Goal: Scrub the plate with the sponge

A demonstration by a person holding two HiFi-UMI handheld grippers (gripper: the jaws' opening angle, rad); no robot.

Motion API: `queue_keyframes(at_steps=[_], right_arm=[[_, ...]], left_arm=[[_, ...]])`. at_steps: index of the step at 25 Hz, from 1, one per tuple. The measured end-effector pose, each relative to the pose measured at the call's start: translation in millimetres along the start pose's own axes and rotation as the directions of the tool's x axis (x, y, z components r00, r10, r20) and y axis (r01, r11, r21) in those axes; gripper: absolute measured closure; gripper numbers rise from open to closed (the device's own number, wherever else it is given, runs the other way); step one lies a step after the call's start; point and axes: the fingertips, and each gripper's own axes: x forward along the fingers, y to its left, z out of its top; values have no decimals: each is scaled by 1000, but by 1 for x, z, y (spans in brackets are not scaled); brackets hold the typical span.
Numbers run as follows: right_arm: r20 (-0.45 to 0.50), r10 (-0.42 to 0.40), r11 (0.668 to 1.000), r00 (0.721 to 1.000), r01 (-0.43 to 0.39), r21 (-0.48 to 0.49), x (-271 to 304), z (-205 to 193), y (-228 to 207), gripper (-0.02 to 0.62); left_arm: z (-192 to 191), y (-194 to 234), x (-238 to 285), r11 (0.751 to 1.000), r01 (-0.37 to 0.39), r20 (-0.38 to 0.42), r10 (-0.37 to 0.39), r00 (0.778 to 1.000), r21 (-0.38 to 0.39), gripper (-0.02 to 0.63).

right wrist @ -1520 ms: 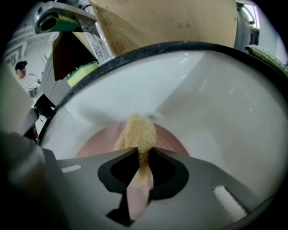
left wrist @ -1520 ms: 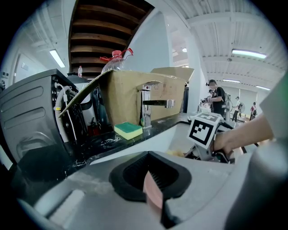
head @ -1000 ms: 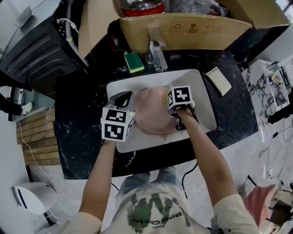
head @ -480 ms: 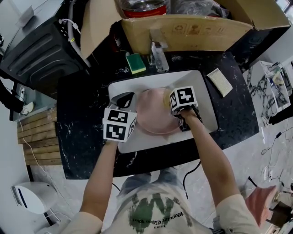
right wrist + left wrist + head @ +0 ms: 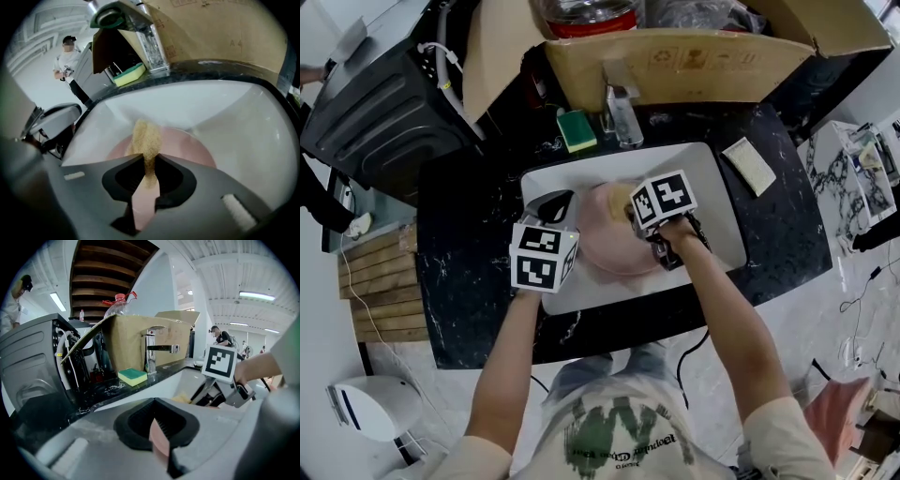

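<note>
A pink plate (image 5: 609, 246) lies in the white sink (image 5: 717, 202). My left gripper (image 5: 558, 208) is shut on the plate's left rim; in the left gripper view the pink edge (image 5: 158, 442) sits pinched between the jaws. My right gripper (image 5: 635, 214) is shut on a tan sponge (image 5: 146, 138), which presses onto the plate (image 5: 192, 149) near its far middle. The sponge (image 5: 622, 198) peeks out beside the marker cube in the head view. From the left gripper view the right gripper (image 5: 199, 396) and sponge (image 5: 182, 399) show over the plate.
A green and yellow sponge (image 5: 576, 128) lies on the black counter by the faucet (image 5: 622, 105). A tan pad (image 5: 747, 165) lies right of the sink. A cardboard box (image 5: 675, 54) hangs over the back edge. A dark appliance (image 5: 380, 108) stands at left.
My right gripper has slid the sponge leftward and slightly up across the plate. The left gripper keeps its hold and has barely moved.
</note>
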Motion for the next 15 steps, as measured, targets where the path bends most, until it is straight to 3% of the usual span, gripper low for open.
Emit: queue_keyframes(at_steps=[7,15], right_arm=[[-63,111,992,992,-114,-46,18,-8,42,532],[-157,150,986,976,-160,-48,40,-24,63,532]], left_arm=[[1,-1,-2,1000,-1,-1,1,1000,6,601],[0,1,-4,1000,-10,2,10,1000,6,601]])
